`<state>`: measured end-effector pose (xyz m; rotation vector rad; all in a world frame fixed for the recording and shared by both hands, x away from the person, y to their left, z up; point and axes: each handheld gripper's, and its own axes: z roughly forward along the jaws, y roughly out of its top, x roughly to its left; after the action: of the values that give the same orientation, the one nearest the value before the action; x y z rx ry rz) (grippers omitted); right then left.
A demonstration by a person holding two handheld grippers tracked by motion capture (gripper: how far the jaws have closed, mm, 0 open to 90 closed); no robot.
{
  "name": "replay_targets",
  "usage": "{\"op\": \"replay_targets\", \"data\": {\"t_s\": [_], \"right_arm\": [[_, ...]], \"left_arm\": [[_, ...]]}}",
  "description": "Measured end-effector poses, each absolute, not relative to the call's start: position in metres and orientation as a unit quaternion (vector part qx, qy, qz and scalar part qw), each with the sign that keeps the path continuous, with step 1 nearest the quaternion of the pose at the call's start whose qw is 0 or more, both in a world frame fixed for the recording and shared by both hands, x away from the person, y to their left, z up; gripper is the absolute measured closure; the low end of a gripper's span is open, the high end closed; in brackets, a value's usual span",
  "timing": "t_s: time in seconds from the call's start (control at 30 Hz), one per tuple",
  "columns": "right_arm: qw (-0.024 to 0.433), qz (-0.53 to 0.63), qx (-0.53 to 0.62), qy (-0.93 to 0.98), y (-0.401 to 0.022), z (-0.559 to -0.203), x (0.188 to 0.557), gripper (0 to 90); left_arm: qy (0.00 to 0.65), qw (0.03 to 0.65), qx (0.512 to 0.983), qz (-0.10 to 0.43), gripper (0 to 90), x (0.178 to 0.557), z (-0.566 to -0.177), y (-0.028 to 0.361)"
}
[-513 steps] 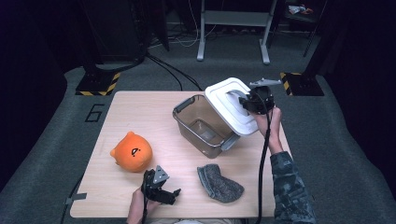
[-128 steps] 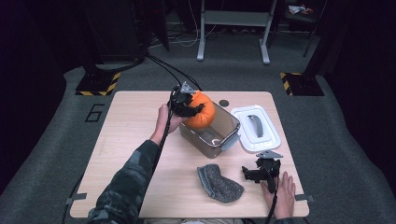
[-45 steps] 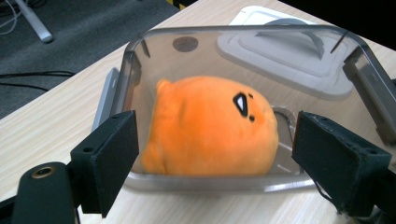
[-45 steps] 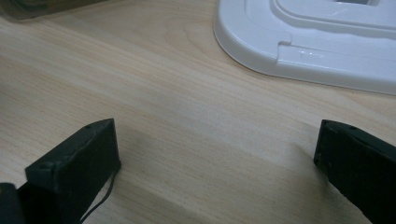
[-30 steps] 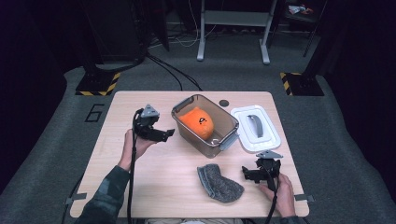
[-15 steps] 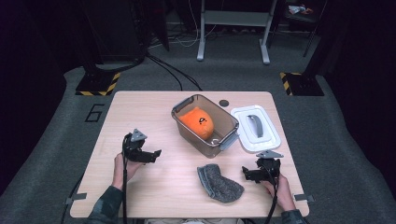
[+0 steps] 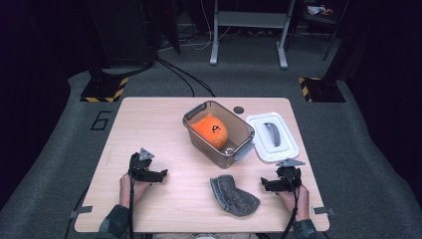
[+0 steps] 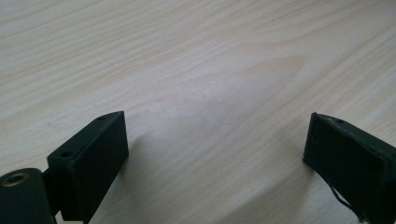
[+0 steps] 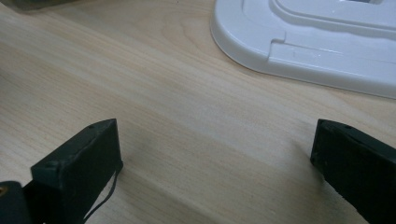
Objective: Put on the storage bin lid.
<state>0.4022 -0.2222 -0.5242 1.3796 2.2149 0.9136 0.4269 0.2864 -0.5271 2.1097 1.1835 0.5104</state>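
The orange toy [image 7: 210,130] sits in the bin [image 7: 218,155], mid-frame. Both the left gripper [image 7: 160,175] and the right gripper [image 7: 264,183] rest wide open and empty at the bottom; the left one's jaws have just been opening. Next is likely the grey cloth [image 7: 234,195], bottom centre.

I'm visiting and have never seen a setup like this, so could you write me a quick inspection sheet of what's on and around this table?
Surface: pale wooden table, bare between things.
Job's things: orange toy lies inside the clear box; white lid lies flat to the box's right; grey cloth lies near the front edge.
Clutter: small dark disc behind the box.
Grippers: left gripper and right gripper both open, holding nothing, low over the table near the front edge.
Cables: one trails from each gripper along the forearm; more run across the floor behind the table.
Surroundings: dark grey floor, striped black-and-yellow plates, white frame legs.
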Motion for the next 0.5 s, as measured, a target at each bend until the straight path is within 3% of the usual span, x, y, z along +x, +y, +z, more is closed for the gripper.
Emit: {"op": "replay_targets", "data": {"t_s": [0.5], "right_arm": [[0.193,0.329,0.502,0.776,-0.229,-0.494,0.438,3.5]], "left_arm": [[0.448,0.338,0.803,0.2,5.5,0.426,-0.529,0.289]]}}
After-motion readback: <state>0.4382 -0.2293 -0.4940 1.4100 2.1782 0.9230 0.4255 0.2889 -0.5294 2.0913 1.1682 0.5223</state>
